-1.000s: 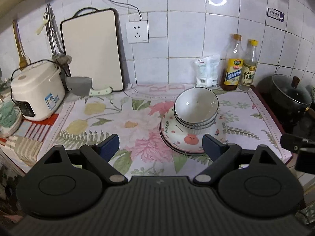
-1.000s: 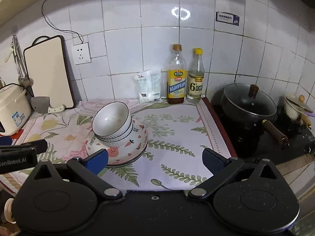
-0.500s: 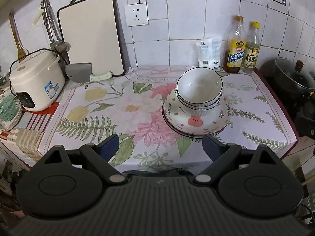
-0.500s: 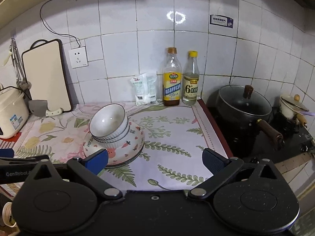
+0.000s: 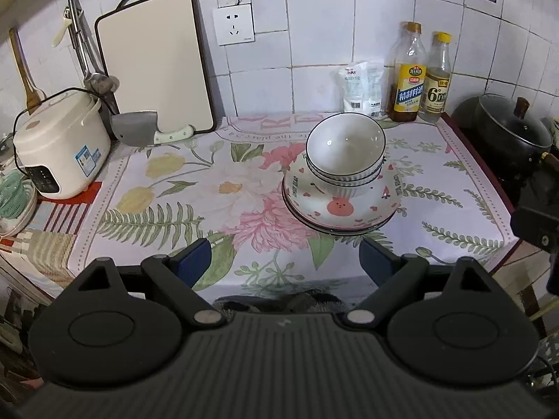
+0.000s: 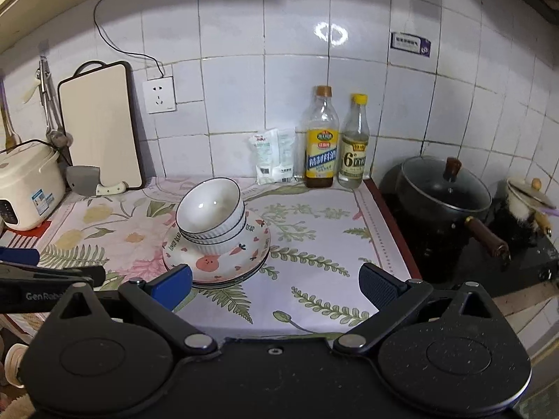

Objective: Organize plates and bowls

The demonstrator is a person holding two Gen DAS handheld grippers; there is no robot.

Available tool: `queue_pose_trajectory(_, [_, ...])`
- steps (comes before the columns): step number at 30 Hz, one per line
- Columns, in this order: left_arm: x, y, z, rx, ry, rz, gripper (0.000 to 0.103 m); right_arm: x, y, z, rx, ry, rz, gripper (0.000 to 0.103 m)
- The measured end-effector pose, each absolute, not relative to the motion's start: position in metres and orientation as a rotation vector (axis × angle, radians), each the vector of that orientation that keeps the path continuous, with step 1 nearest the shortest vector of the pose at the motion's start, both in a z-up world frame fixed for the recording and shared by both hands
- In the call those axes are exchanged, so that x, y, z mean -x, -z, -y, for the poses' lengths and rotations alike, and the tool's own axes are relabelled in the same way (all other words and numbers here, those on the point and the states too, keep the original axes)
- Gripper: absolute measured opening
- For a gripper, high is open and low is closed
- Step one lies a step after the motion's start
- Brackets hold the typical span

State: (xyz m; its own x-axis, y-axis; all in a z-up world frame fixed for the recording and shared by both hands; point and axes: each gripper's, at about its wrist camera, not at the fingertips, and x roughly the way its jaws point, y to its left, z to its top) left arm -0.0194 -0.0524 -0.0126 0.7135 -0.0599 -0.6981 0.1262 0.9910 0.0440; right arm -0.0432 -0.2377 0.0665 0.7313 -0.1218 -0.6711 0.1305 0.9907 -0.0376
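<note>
A stack of white ribbed bowls [image 5: 346, 150] sits inside a stack of patterned plates [image 5: 340, 209] on the floral counter cloth. It also shows in the right wrist view, bowls [image 6: 209, 214] on plates [image 6: 227, 262]. My left gripper [image 5: 284, 263] is open and empty, held back off the counter's front edge, apart from the stack. My right gripper [image 6: 276, 284] is open and empty, over the front of the counter, to the right of the stack. The left gripper's body [image 6: 42, 284] shows at the right view's left edge.
A rice cooker [image 5: 57, 146], cleaver [image 5: 139, 132] and cutting board [image 5: 157, 63] stand at the back left. Two bottles [image 5: 410, 76] and a bag [image 5: 360, 87] line the back wall. A black lidded pot [image 6: 443, 199] sits on the stove at the right.
Both grippers have pulled back and up from the counter, so the stack looks farther off. The stack has not moved. Both jaws stay open.
</note>
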Motion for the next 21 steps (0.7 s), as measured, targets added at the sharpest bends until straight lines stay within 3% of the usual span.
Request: queue_pose_trajectory(21, [0.0209,0.0173,0.0498,-0.064,0.103,-0.781,0.092,0.0426,-0.0646,0.2316,0.051,0.177,-0.725,0.103])
